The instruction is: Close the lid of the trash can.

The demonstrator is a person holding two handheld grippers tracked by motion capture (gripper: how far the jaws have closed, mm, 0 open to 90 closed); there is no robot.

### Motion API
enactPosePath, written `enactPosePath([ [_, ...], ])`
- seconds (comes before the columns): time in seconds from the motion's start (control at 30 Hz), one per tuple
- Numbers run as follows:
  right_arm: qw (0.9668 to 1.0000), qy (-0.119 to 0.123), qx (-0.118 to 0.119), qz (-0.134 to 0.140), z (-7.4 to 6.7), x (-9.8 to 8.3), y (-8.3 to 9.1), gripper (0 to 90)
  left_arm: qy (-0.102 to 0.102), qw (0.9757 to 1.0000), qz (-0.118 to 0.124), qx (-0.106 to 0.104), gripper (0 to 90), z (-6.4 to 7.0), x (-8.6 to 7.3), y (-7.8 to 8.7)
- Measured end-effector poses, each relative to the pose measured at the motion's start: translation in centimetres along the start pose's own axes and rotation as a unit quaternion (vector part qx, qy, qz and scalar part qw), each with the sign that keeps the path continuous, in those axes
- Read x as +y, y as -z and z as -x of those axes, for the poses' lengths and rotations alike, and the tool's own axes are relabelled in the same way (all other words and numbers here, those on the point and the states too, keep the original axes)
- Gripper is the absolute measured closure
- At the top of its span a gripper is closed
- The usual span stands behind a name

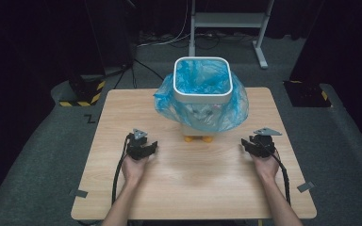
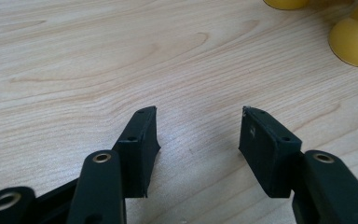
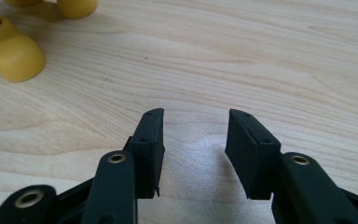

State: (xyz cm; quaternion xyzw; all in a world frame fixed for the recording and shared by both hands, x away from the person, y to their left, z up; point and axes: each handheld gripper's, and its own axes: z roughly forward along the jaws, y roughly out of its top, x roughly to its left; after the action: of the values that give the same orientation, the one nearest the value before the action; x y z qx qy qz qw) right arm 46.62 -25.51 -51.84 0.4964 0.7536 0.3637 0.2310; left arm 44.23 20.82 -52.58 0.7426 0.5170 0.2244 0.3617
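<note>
At frame centre, both released claws, left claw (image 1: pixel 150 149) and right claw (image 1: pixel 250 144), flank the bin (image 1: pixel 201 89); its loose blue bag (image 1: pixel 233 110) could tear if snagged.

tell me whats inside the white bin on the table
The white bin holds a blue plastic liner, its edge folded out and draped down the sides. The crumpled liner covers the bottom, so anything under it cannot be seen.

Table (image 1: pixel 193 179) brightly lit (surroundings dark), soft focus.
</note>
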Motion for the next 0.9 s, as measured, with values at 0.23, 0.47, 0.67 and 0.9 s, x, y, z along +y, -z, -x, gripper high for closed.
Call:
enactPosePath([
  [0.23,0.9999,0.007,-0.005,-0.013,-0.13,-0.18,-0.47,54.7,-0.016,0.9998,-0.009,0.011,45.3,0.38,0.09,-0.21],
  [0.47,0.9998,0.014,-0.005,-0.015,-0.25,-0.16,-0.55,47.5,-0.019,0.9997,-0.012,0.011,41.4,0.42,0.10,-0.24],
  [0.67,0.9997,0.006,-0.014,-0.019,-0.23,-0.14,-0.60,40.5,-0.024,0.9996,-0.014,0.009,36.5,0.42,0.12,-0.27],
  [0.9,0.9997,0.005,-0.015,-0.019,-0.22,-0.14,-0.61,40.2,-0.024,0.9996,-0.014,0.008,36.0,0.44,0.11,-0.28],
])
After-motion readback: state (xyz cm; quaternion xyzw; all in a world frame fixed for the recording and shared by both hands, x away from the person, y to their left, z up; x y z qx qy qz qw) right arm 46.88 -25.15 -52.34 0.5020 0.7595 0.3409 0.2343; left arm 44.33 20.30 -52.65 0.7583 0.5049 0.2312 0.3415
